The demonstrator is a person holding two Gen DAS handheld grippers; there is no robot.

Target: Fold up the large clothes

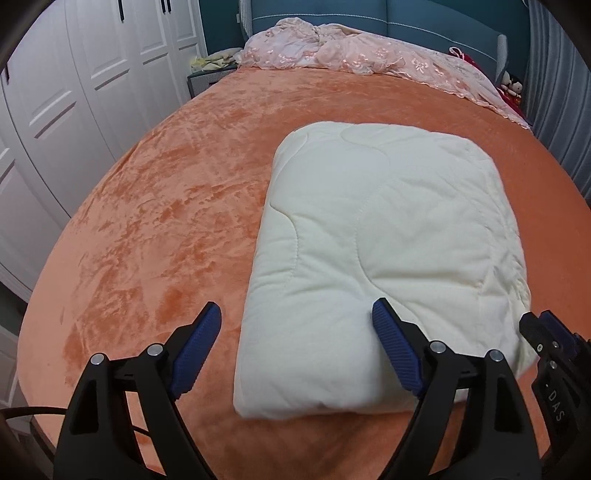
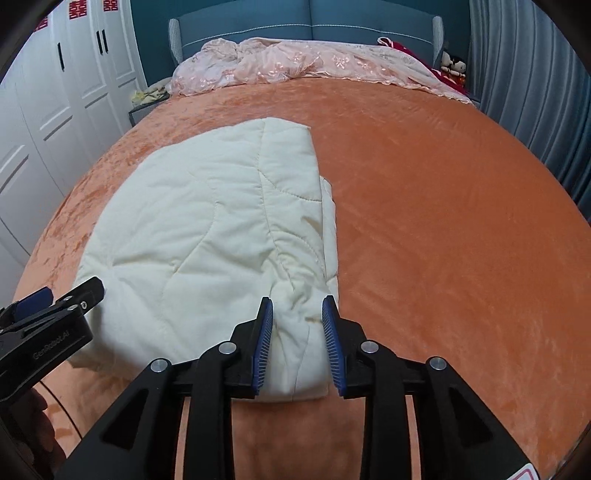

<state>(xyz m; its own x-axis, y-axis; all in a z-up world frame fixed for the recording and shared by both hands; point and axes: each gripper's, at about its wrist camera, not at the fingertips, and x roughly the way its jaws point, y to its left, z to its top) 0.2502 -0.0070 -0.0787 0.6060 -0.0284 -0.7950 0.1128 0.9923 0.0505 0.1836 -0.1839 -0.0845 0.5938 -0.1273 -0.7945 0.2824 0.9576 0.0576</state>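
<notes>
A cream quilted blanket [image 1: 384,240] lies folded into a thick rectangle on the orange bed cover [image 1: 166,206]. It also shows in the right wrist view [image 2: 214,236]. My left gripper [image 1: 297,325] is open wide over the bundle's near left corner, one pad on the cloth, the other over the bed. My right gripper [image 2: 297,314] is open part way, its jaws on either side of the bundle's near right corner, where the folded layers bunch. The right gripper shows at the right edge of the left wrist view [image 1: 554,354]. The left gripper shows at the left of the right wrist view [image 2: 48,314].
A pink lace bedspread [image 2: 295,62] lies crumpled at the bed's head, against a blue headboard [image 2: 310,29]. White wardrobe doors [image 1: 74,92] stand along the left. Grey curtains [image 2: 535,92] hang at the right. Dolls [image 2: 454,64] sit at the far right corner.
</notes>
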